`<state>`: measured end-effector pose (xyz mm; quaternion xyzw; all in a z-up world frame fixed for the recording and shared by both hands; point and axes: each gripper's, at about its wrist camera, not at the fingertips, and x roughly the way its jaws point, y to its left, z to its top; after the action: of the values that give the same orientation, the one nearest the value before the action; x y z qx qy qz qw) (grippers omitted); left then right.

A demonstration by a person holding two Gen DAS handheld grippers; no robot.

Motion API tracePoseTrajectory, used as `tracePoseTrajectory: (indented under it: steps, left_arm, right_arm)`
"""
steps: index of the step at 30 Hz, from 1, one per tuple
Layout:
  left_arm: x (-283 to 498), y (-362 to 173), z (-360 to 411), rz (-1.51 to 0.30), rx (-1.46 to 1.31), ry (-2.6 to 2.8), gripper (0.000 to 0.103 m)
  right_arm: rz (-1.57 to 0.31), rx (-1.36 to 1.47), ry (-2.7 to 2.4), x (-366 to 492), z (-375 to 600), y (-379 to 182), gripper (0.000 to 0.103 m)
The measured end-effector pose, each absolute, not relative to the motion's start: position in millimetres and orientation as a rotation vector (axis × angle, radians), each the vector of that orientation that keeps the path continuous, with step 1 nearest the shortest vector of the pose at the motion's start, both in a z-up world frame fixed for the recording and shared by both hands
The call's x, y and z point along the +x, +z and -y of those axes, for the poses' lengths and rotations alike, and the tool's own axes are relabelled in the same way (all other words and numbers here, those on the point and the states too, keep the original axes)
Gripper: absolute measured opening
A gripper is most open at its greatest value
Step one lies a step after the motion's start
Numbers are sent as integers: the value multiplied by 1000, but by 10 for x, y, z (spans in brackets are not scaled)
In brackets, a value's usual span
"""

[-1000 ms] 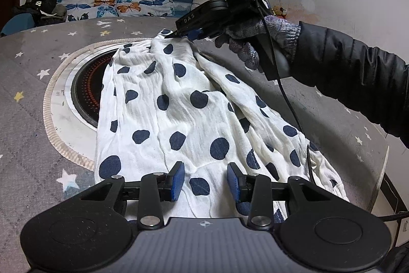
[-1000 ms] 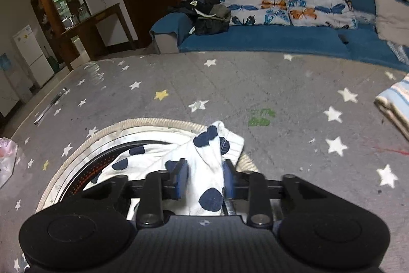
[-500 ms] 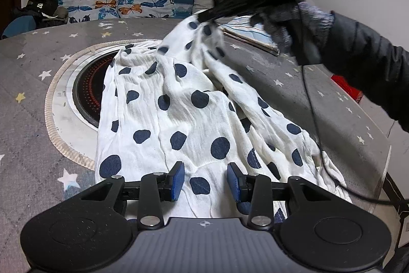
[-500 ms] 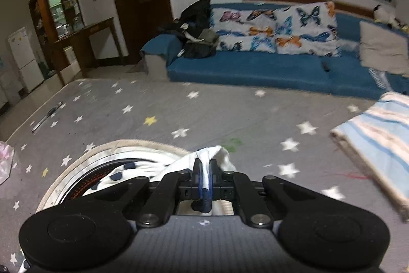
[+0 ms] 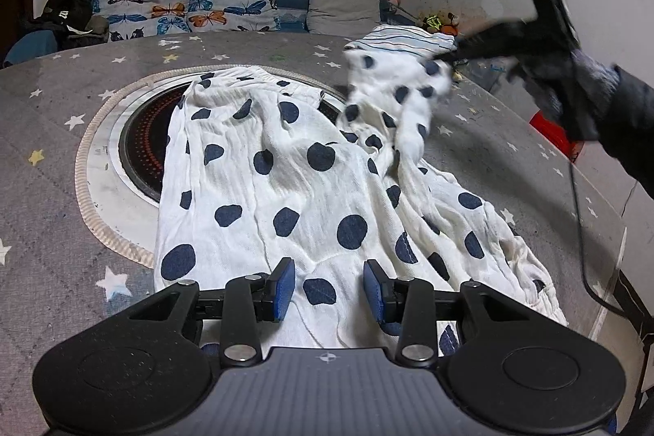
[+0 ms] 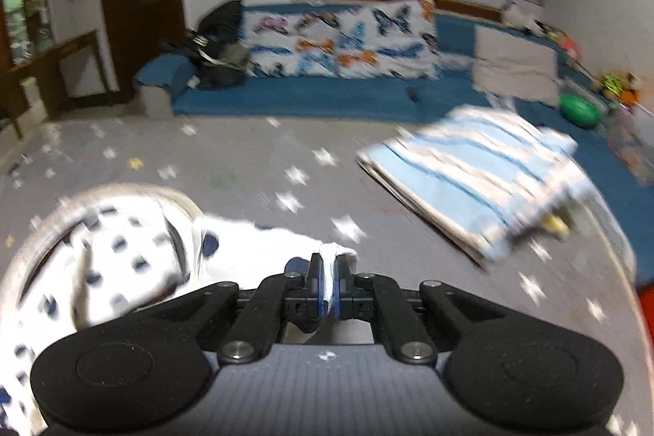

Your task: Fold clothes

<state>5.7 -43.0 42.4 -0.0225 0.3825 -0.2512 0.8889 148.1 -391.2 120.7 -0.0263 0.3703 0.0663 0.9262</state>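
Observation:
A white garment with dark blue polka dots (image 5: 286, 182) lies spread on the grey star-patterned table (image 5: 41, 191), partly over a round inset burner (image 5: 139, 146). My left gripper (image 5: 329, 287) is open, low over the garment's near edge, jaws either side of a dot. My right gripper (image 6: 327, 282) is shut on the garment's far corner (image 6: 335, 250) and holds it lifted above the table; it shows in the left wrist view (image 5: 445, 58) at the upper right, with the cloth (image 5: 400, 97) hanging from it. The right wrist view is motion-blurred.
A folded blue-and-white striped cloth (image 6: 482, 182) lies on the table's far right side. A blue sofa with butterfly cushions (image 5: 184, 7) stands behind the table. The table's right edge (image 5: 613, 231) is close to the garment. A cable (image 5: 580, 231) hangs from the right gripper.
My right gripper closed on the garment's far corner, lifted it and carried it right, toward the striped cloth. The left gripper has stayed still and open.

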Motion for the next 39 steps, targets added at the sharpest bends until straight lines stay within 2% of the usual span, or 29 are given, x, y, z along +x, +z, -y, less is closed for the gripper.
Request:
tracePoseTrajectory:
  steps: [3, 6, 13, 18, 21, 28, 39]
  left_arm:
    - [60, 422, 435, -795, -43, -522, 40]
    - [57, 431, 442, -797, -34, -522, 41]
    - [70, 569, 440, -782, -8, -519, 41]
    - [231, 762, 440, -728, 23, -490, 43]
    - [417, 865, 435, -704, 33, -461, 44]
    - [643, 884, 426, -709, 30, -421, 47]
    - [703, 666, 213, -761, 35, -298, 49]
  right_arm:
    - [-830, -79, 117, 1319, 4002, 1054, 13]
    - [-876, -106, 102, 1159, 4082, 917, 18]
    - [-793, -48, 81, 1089, 4217, 1082, 26]
    - [-780, -23, 126, 1292, 4134, 1081, 28]
    - [-809, -17, 155, 1424, 4033, 961, 37]
    - [-876, -41, 154, 1717, 3890, 624, 38]
    - [-814, -162, 181, 1982, 3542, 832, 40]
